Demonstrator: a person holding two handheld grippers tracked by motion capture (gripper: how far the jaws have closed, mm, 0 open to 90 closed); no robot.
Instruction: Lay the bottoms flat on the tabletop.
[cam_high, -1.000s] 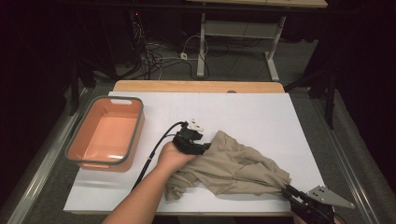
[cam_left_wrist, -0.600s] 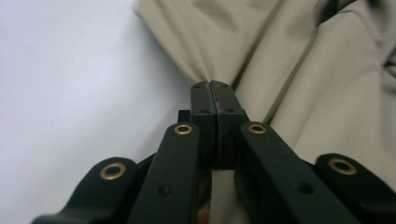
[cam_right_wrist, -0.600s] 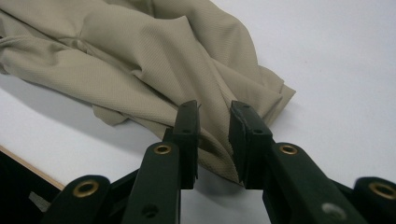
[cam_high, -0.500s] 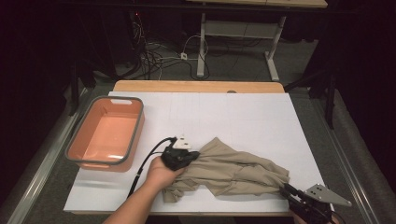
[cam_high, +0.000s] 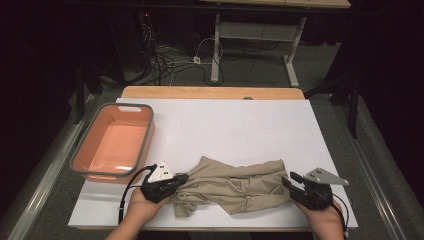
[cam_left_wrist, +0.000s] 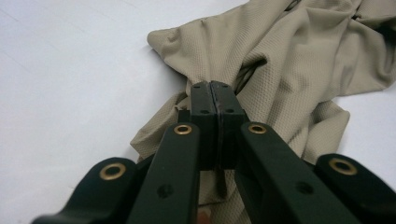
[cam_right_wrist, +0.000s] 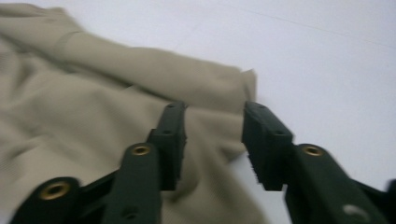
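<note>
A beige cloth (cam_high: 235, 185) lies crumpled and stretched sideways near the front edge of the white table (cam_high: 230, 125). My left gripper (cam_high: 182, 177) is at its left end. In the left gripper view the left gripper (cam_left_wrist: 211, 88) is shut, with a bunch of the cloth (cam_left_wrist: 280, 56) pinched between its pads. My right gripper (cam_high: 286, 180) sits at the cloth's right end. Its jaws have just been opening. In the right gripper view the right gripper (cam_right_wrist: 212, 126) stands apart over the cloth's (cam_right_wrist: 93, 93) edge, with the pads not pressing on it.
An orange basin (cam_high: 115, 142) with a grey rim stands empty at the left of the table. Bare white tabletop stretches behind the cloth. Beyond the table's far edge are cables and a desk frame (cam_high: 220, 45) on the floor.
The left gripper has pulled the cloth toward the front left, drawing it out lengthwise. The right gripper has come up from the bottom right corner to the cloth's right end with its jaws wider.
</note>
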